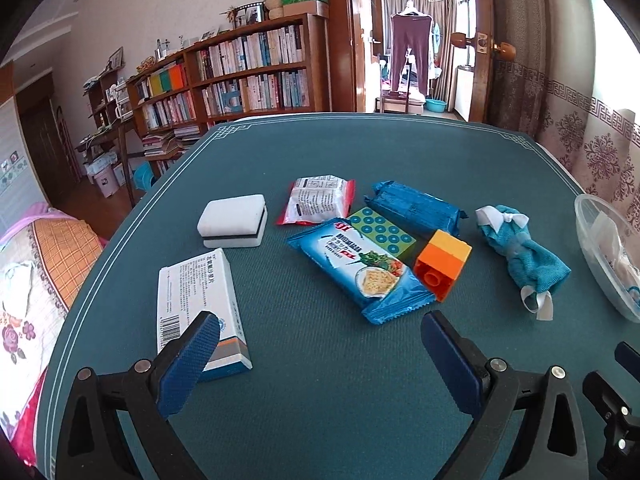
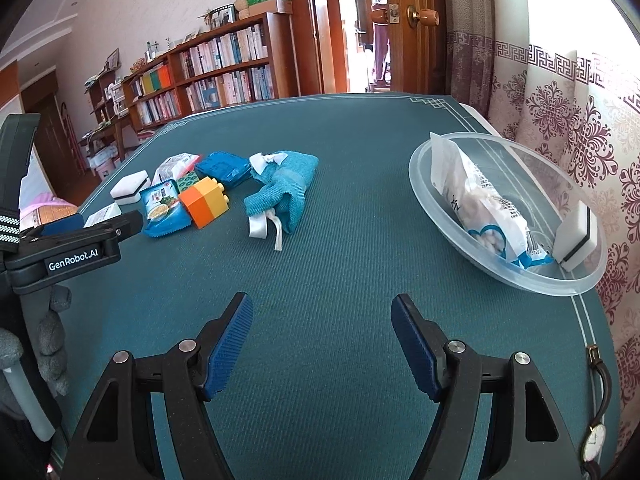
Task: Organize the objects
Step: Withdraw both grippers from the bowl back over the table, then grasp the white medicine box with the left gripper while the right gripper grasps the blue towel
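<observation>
Two items already lie in your clear plastic bowl (image 2: 506, 276) at about two o'clock in the right wrist view: a white snack bag (image 2: 486, 216) and a white sponge block (image 2: 578, 236) leaning on its far wall. Everything else waits in a loose cluster at ten o'clock: the orange and yellow toy brick (image 2: 206, 202), the blue cracker packet (image 2: 162, 210), the teal knotted cloth (image 2: 282, 194), a second white sponge (image 1: 234, 222), a red-edged sachet (image 1: 318, 202), a dark blue wrapped bar (image 1: 414, 208) and a white medicine box (image 1: 200, 304). You look to be between picks, with more sorting left. Your right gripper (image 2: 322, 344) stands apart over bare mat, holding nothing; your left gripper (image 1: 320, 364) is spread wide and empty too, its left finger just in front of the medicine box. For the next move, carry one gripper toward eleven o'clock, straddle a single item and close squarely.
</observation>
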### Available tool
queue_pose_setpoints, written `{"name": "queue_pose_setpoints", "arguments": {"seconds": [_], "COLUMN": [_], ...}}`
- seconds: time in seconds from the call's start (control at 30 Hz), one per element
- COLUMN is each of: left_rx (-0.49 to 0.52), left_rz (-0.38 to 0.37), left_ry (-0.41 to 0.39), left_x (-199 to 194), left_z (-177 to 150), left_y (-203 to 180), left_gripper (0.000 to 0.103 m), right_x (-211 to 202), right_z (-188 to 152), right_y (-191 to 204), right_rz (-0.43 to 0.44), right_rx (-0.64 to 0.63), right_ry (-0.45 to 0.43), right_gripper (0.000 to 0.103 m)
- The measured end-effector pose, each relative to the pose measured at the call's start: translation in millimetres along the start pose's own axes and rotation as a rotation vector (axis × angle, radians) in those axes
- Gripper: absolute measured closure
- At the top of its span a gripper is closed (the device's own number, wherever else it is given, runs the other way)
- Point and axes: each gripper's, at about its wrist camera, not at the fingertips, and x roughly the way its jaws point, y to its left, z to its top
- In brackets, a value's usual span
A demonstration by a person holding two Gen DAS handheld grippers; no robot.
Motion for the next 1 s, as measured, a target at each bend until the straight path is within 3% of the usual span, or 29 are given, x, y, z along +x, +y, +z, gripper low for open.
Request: {"name": "queue_pose_setpoints", "arguments": {"seconds": [0.43, 0.83, 0.9, 1.0], "left_rx": [-0.148, -0.29, -0.291, -0.267], "left_rz": [0.088, 0.054, 0.045, 0.048], "left_ry": [0.054, 0.137, 0.135, 0.125], "left_x": [24, 44, 44, 42], "left_z": [-3, -7, -8, -8], "left_y": [63, 93, 92, 87], "left_gripper": [0.001, 0.001, 0.002, 0.012], "right_x": [14, 20, 21, 21], "right_z": [-8, -7, -5, 2], "right_y": [7, 8, 8, 8], "right_rz": [0.015, 0.029, 0.04, 0.055], "right_rx": [0.008, 0.029, 0.037, 0.049], "right_ry": [0.045, 0.064, 0.07, 0.068], "right_gripper": [0.03, 0.03, 0.03, 0.03]}}
